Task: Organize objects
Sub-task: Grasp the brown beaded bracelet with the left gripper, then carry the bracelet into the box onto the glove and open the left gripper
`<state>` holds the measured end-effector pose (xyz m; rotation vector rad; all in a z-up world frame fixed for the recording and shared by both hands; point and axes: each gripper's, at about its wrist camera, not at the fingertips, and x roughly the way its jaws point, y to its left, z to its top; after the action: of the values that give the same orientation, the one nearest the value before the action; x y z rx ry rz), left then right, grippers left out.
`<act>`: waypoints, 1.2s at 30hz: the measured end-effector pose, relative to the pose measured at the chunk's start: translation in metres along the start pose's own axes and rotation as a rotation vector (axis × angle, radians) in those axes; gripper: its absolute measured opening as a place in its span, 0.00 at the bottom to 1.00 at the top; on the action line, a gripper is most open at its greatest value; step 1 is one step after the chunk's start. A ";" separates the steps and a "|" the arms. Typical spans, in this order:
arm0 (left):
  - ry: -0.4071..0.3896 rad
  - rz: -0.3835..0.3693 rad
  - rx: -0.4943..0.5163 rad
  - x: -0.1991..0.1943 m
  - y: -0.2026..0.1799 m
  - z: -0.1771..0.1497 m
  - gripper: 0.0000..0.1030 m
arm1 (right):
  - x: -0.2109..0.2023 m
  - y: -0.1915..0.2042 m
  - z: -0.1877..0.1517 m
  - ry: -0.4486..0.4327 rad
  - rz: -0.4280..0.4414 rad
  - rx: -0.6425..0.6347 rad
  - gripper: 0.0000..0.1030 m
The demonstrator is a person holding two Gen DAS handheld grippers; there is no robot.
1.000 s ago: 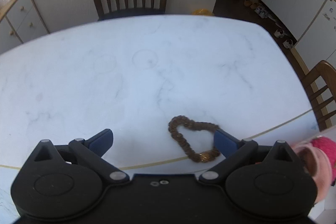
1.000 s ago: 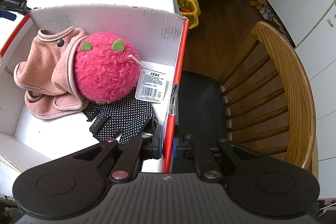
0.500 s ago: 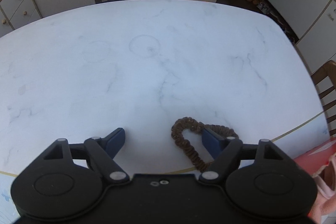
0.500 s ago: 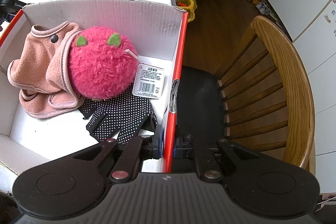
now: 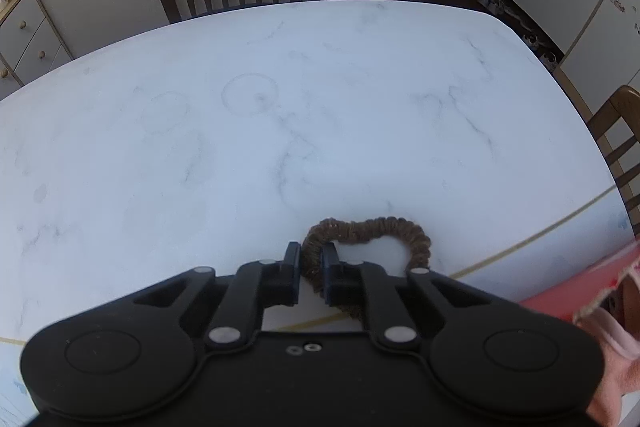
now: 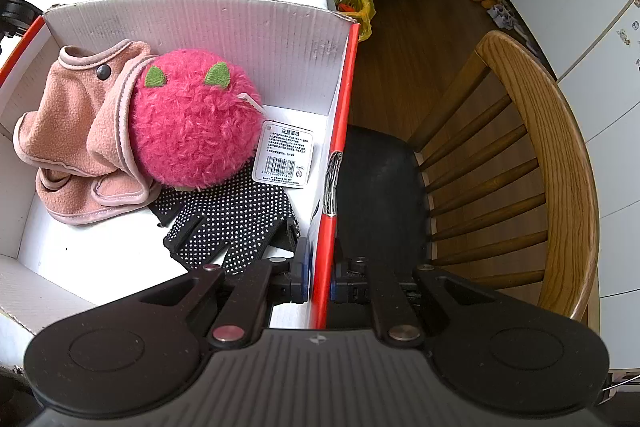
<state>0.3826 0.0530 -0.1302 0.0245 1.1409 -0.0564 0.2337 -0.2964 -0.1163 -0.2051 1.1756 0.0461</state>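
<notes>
the left tool [image 5: 311, 269] is closing, its jaws pinching one end of the brown scrunchie [image 5: 366, 231], which lies on the white marble bench [image 5: 280, 115] at about 6 o'clock in the left wrist view. the right tool [image 6: 319, 277] is clamped on the red-edged wall of the cardboard box [image 6: 340, 131], which holds a pink fuzzy ball [image 6: 192, 131], a pink fleece garment [image 6: 76, 143] and a dotted black glove [image 6: 228, 223].

Soft daylight, faint shadows; left view hazy and bluish, right sharper; strong fisheye bending at edges
</notes>
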 end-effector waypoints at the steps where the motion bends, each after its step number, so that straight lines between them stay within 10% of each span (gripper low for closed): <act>1: -0.003 -0.003 0.002 -0.002 0.000 -0.001 0.06 | 0.000 0.000 0.000 -0.001 0.001 0.000 0.09; 21: -0.142 -0.071 0.001 -0.143 0.002 -0.021 0.04 | -0.002 -0.003 -0.007 -0.031 0.023 -0.009 0.09; 36: -0.188 -0.209 0.151 -0.207 -0.090 -0.049 0.04 | -0.006 -0.019 -0.015 -0.060 0.096 0.001 0.09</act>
<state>0.2466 -0.0283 0.0381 0.0329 0.9463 -0.3244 0.2206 -0.3174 -0.1134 -0.1451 1.1255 0.1352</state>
